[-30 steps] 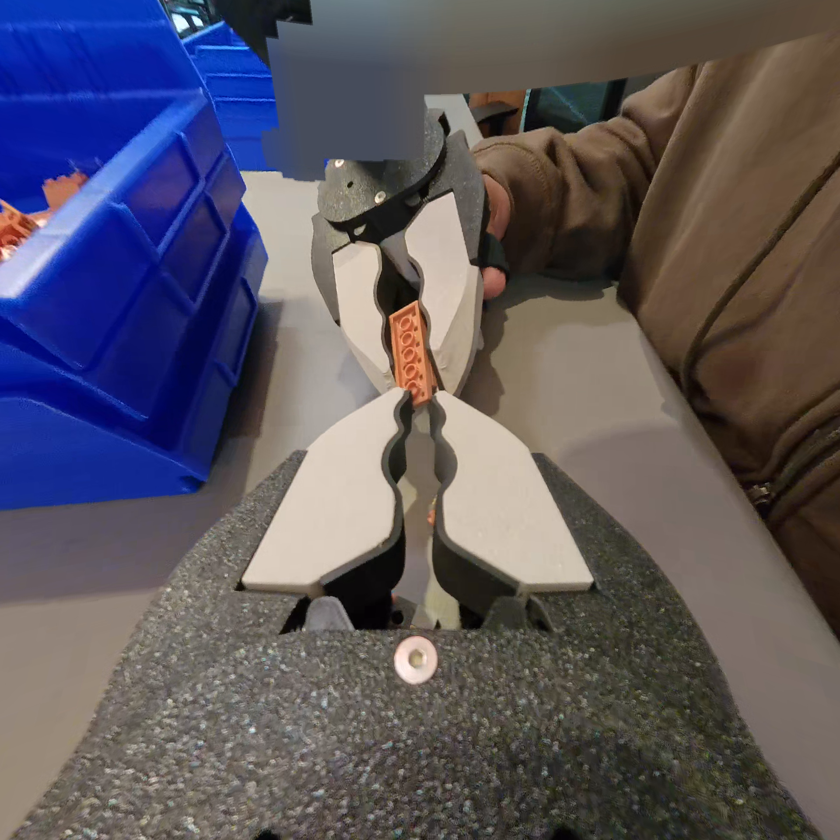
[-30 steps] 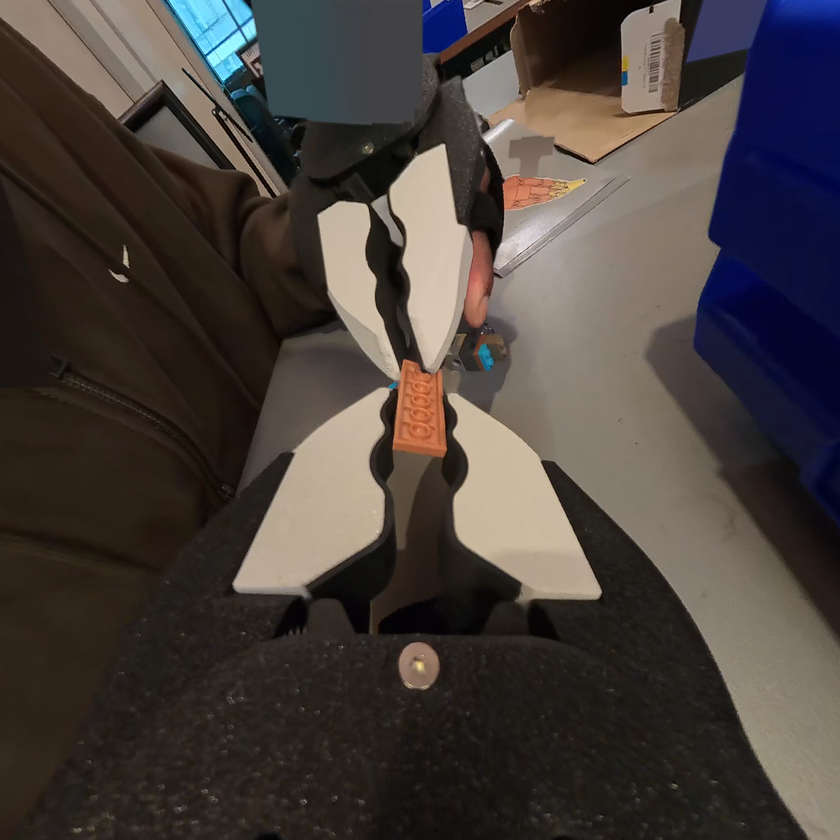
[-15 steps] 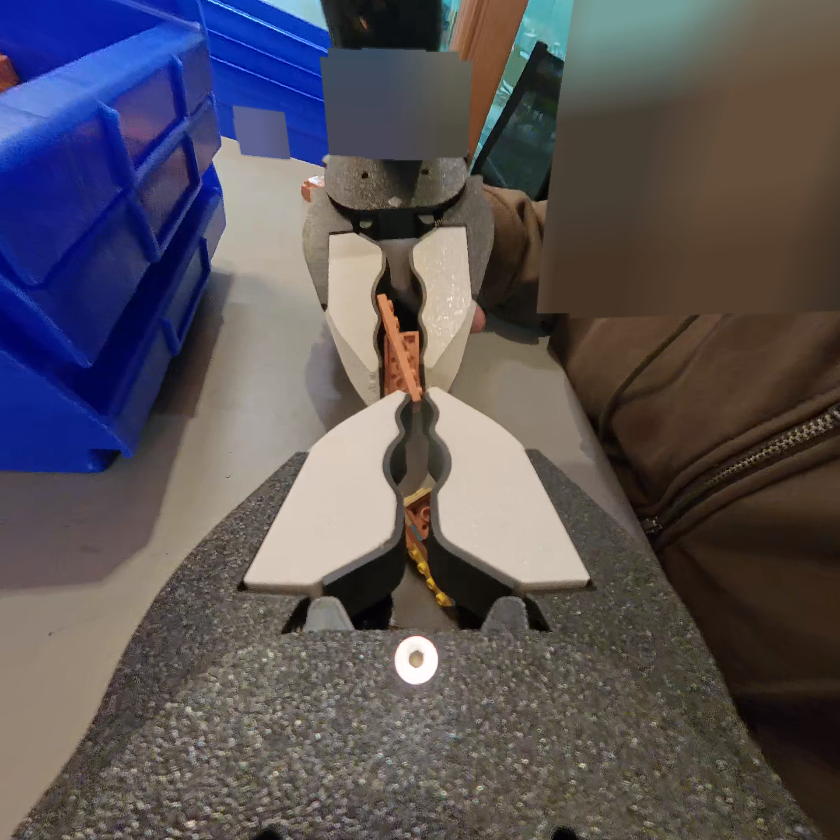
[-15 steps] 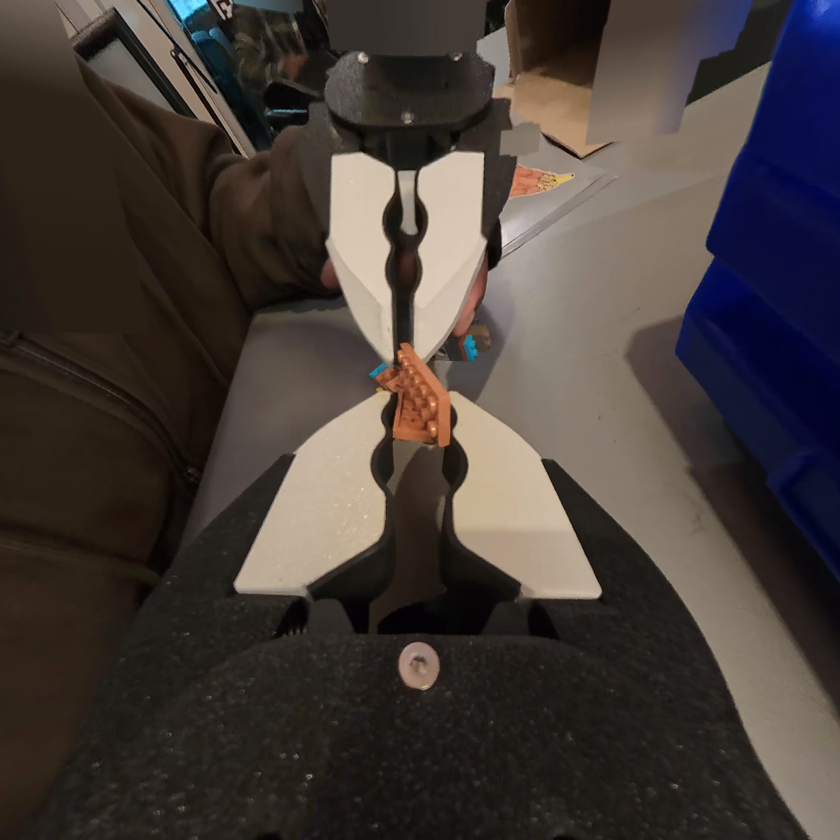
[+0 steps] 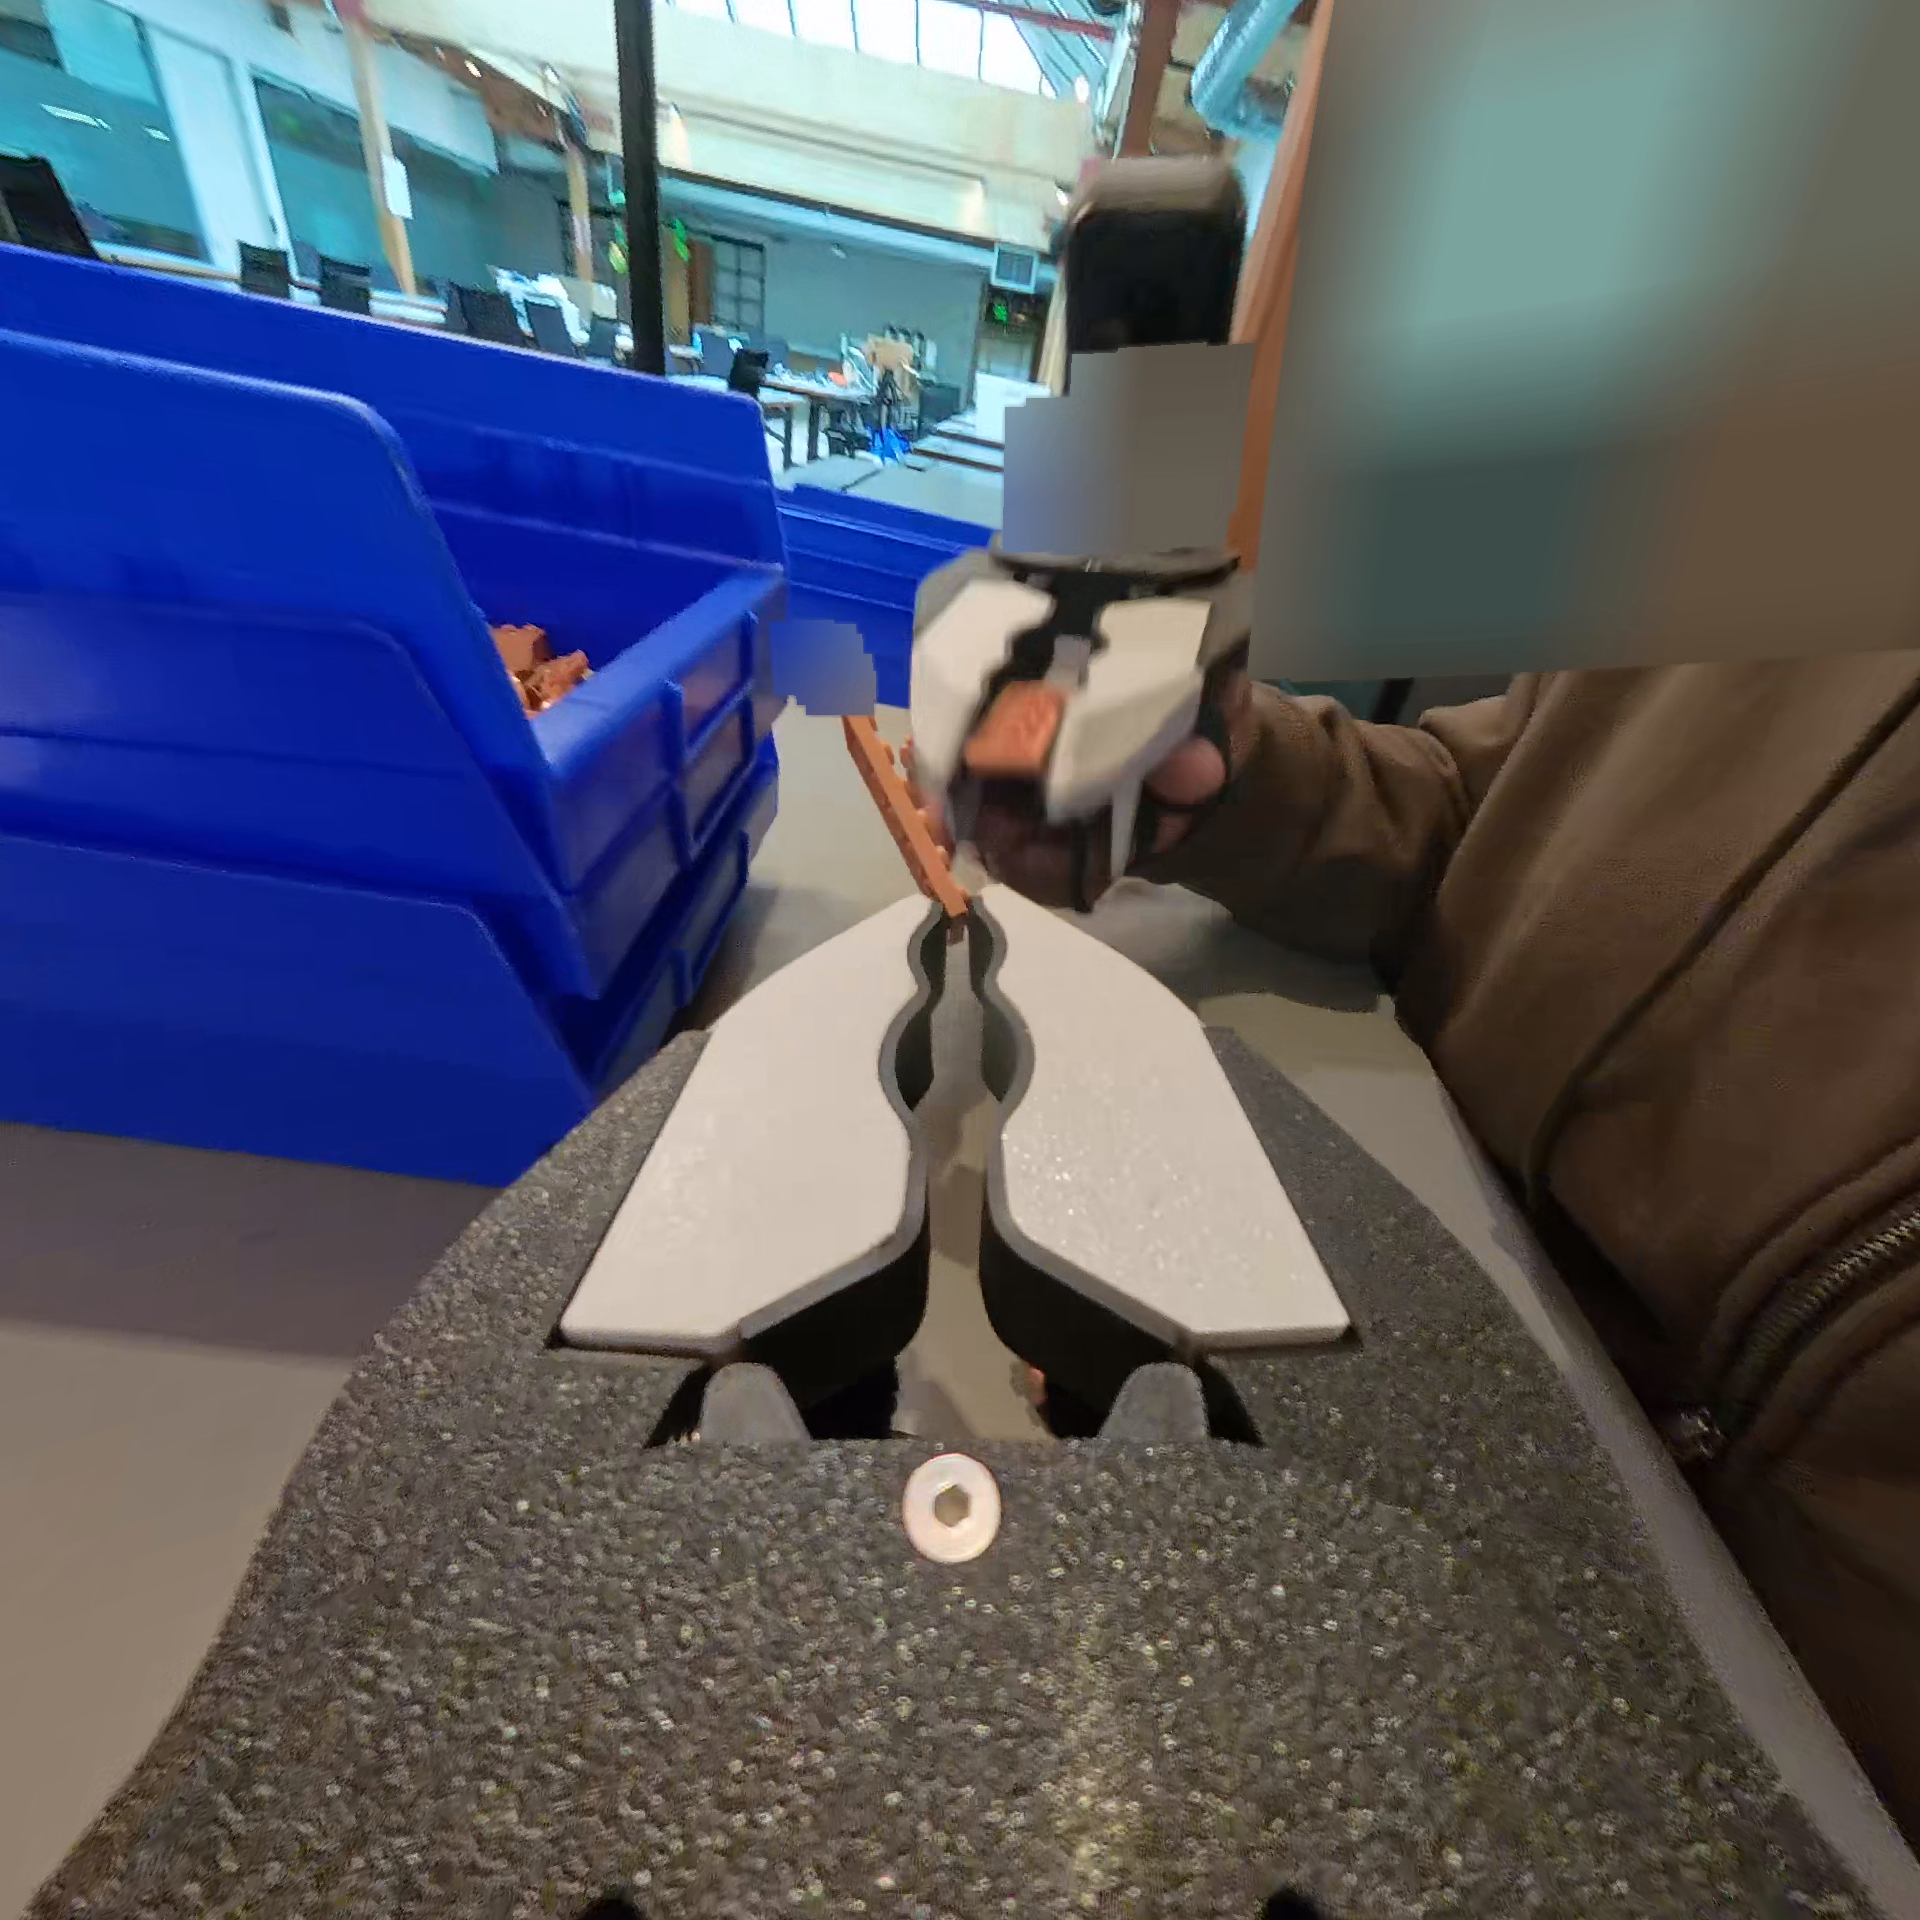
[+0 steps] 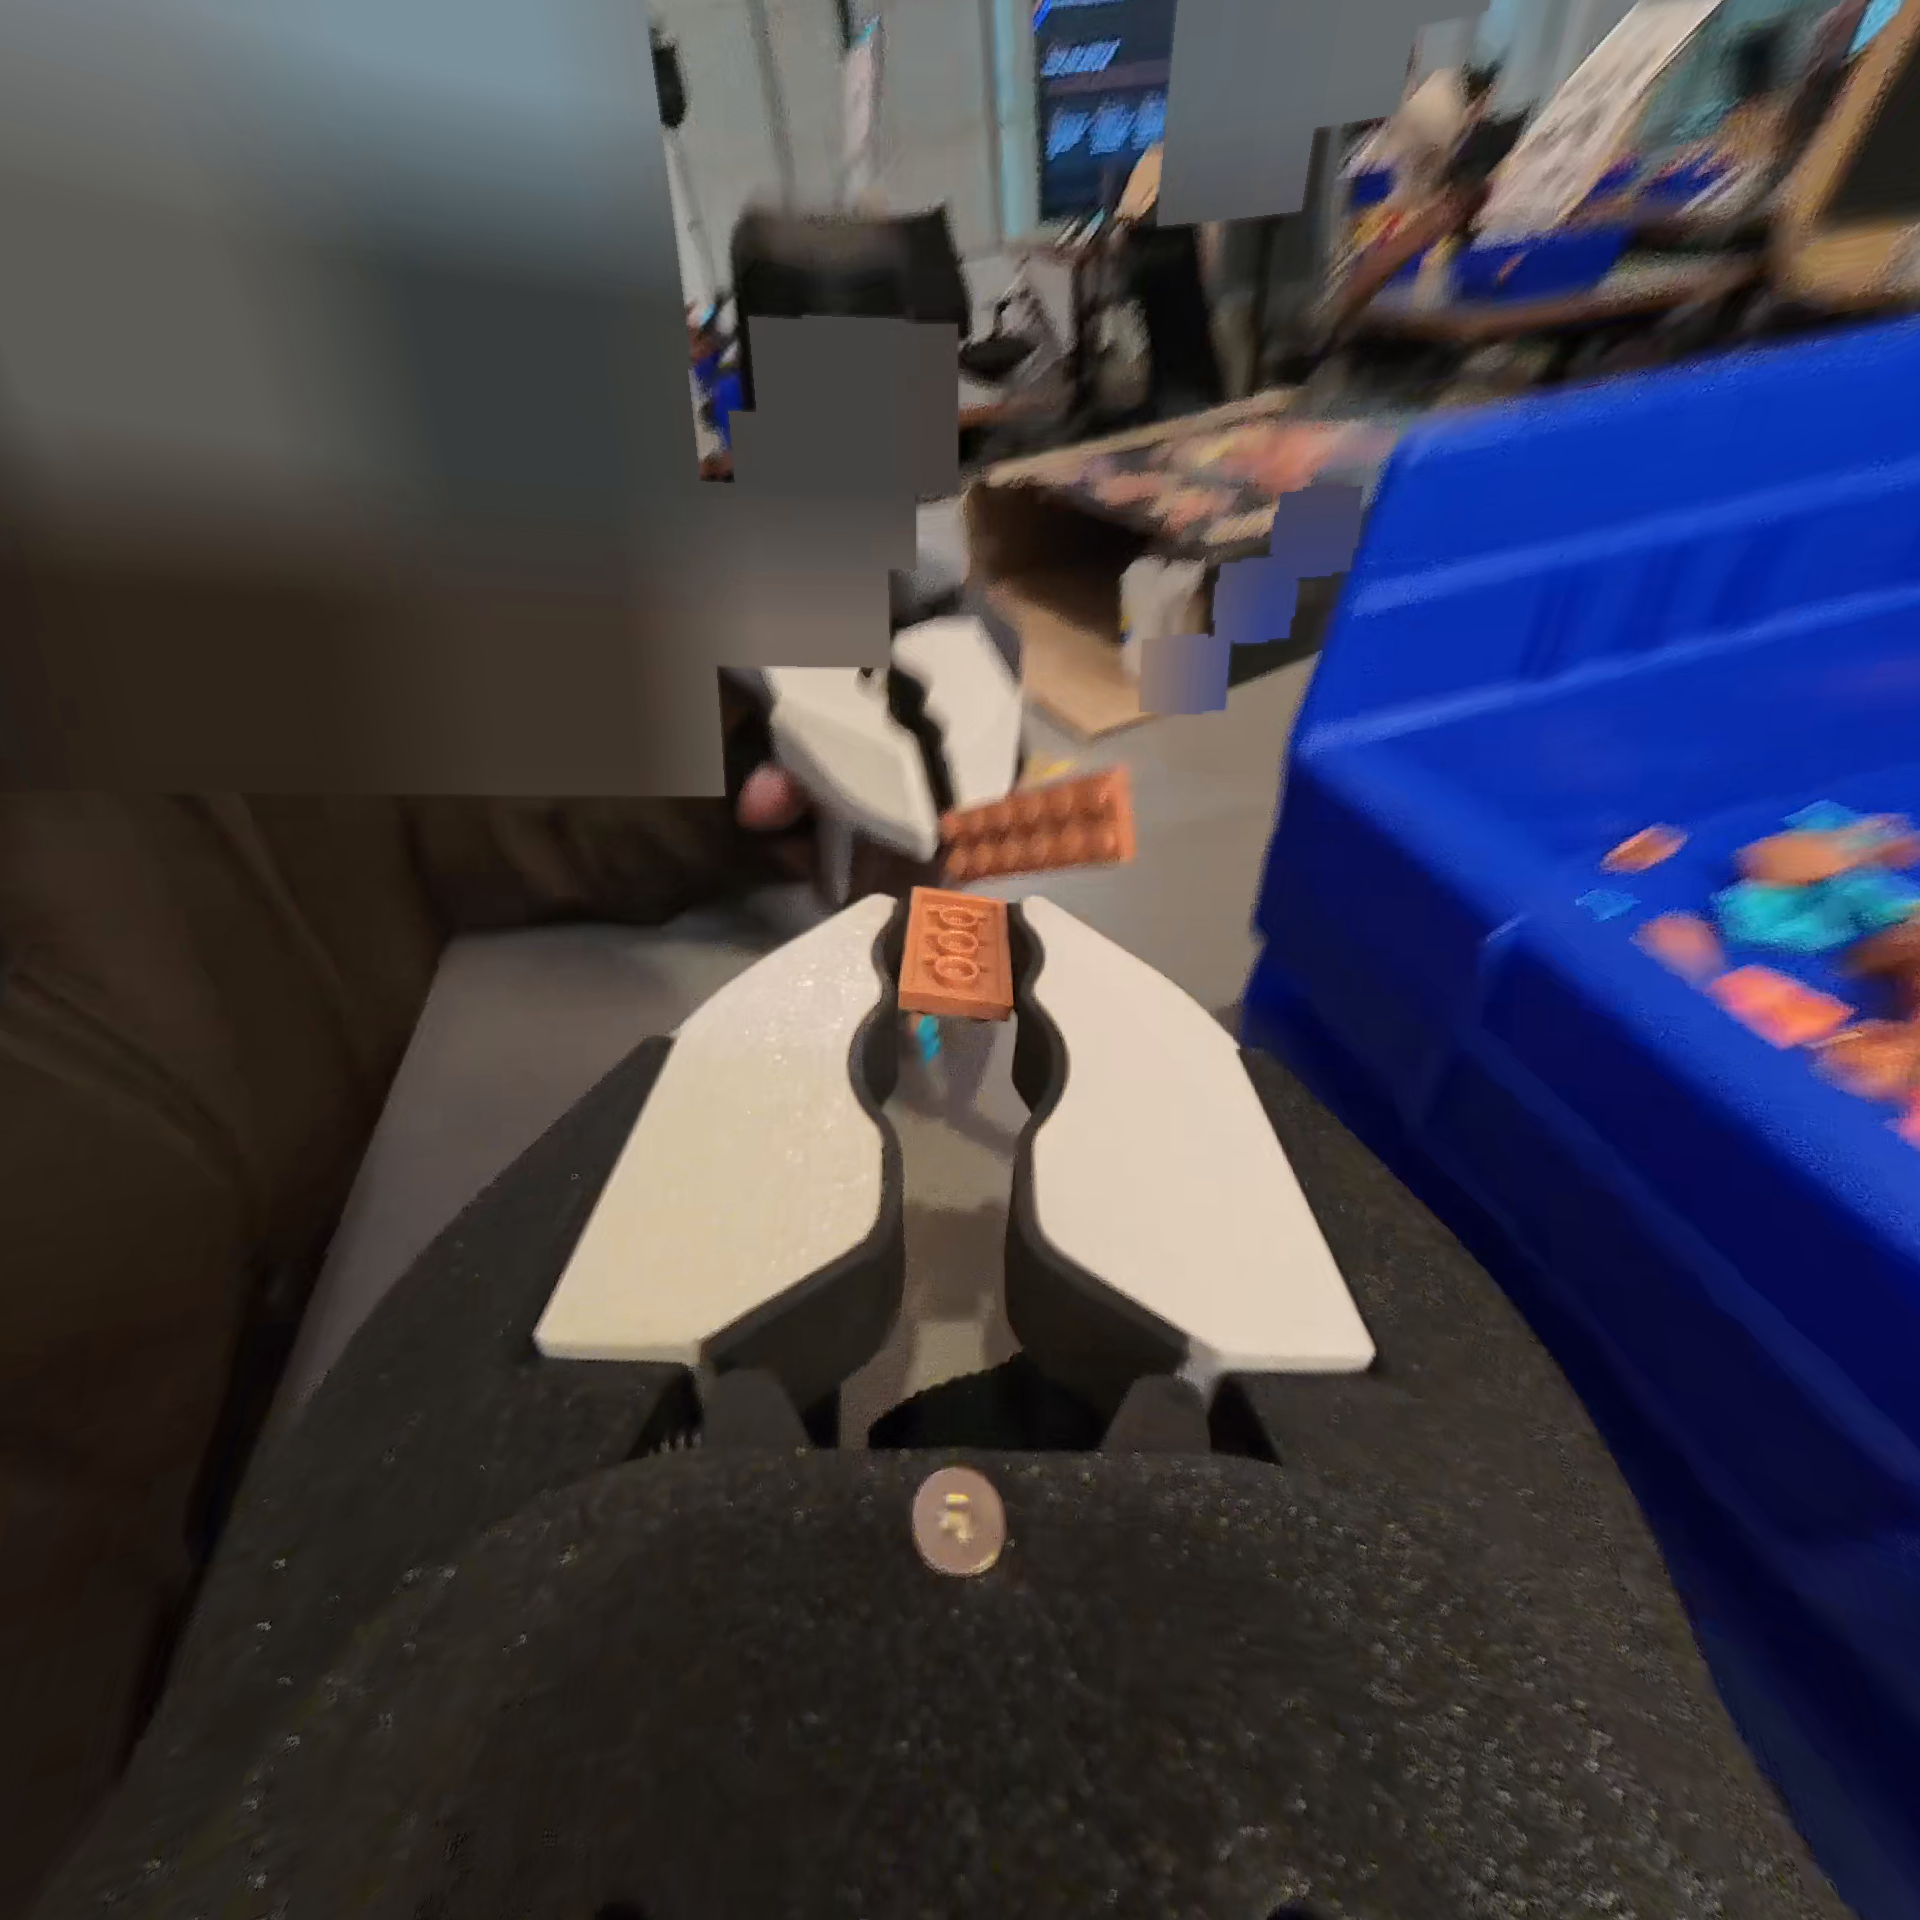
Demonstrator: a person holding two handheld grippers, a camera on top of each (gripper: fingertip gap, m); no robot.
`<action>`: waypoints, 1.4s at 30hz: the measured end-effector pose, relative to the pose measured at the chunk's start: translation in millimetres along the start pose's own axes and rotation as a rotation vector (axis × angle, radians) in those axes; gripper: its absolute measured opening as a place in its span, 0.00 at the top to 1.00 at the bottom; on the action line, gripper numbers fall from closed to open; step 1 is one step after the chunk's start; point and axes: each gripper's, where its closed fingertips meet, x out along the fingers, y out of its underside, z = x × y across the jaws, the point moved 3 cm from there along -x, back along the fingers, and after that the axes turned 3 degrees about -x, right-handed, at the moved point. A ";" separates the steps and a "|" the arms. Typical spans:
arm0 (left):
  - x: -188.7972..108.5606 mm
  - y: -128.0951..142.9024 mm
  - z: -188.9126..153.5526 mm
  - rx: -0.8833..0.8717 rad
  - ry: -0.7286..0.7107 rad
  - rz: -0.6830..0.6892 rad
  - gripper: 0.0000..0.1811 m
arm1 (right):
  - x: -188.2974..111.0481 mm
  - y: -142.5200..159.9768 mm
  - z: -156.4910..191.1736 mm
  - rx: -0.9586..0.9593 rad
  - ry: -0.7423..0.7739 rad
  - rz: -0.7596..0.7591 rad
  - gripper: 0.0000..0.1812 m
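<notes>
Left gripper (image 5: 954,914): its two pale grey, wavy-edged fingers are closed at the tips on the near end of a long, thin orange-brown studded plastic plate (image 5: 902,821), which rises from the tips and leans up and to the left, seen edge-on. In the right wrist view the same plate (image 6: 1039,826) shows its studded face, projecting to the right from the far gripper (image 6: 940,831).

Right gripper (image 6: 956,951): its pale grey fingers are clamped on a short orange-brown plastic plate (image 6: 956,951), held flat with its underside up, one edge against each finger. In the left wrist view this short plate (image 5: 1016,732) sits between the tips of the far gripper (image 5: 1023,743), just beside the upper part of the long plate; contact between the two plates cannot be made out. A hand (image 5: 1184,790) grips that gripper, with a brown zipped sleeve (image 5: 1455,831) behind it.

Beneath both grippers lies a grey tabletop (image 5: 208,1455). Through the right gripper's finger gap a small blurred piece with a cyan part (image 6: 928,1034) is visible below.

Stacked blue plastic storage bins (image 5: 312,779) stand to the left in the left wrist view; the upper one holds orange-brown pieces (image 5: 540,670). In the right wrist view a blue bin (image 6: 1558,831) at right contains blurred orange and cyan pieces (image 6: 1787,966). An open brown cardboard box (image 6: 1060,592) stands farther back.
</notes>
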 end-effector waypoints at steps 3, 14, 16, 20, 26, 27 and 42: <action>-0.6 -0.9 3.8 -0.006 -0.029 -0.021 0.98 | -19.2 -50.2 -36.1 -0.059 0.274 -0.108 0.90; -2.5 -0.7 -0.9 0.026 -0.029 -0.036 0.98 | -49.9 -65.7 -82.1 0.071 0.559 0.010 0.74; -2.1 -1.9 -4.6 0.030 0.002 -0.051 0.98 | -40.1 -57.5 -60.6 0.141 0.382 0.013 0.77; -1.3 -4.8 -14.7 0.038 0.082 -0.093 0.98 | -18.1 -40.9 -31.6 0.227 0.146 0.062 0.77; -3.1 -8.8 -23.5 0.054 0.144 -0.129 0.98 | 4.7 -40.0 -5.5 0.316 -0.102 0.047 0.80; -3.6 -9.5 -23.3 0.049 0.144 -0.135 0.98 | 8.2 -38.3 1.7 0.310 -0.149 0.069 0.81; -31.3 -33.0 18.9 -0.004 -0.170 -0.222 0.84 | -23.5 -70.4 -84.1 0.117 0.486 -0.073 0.66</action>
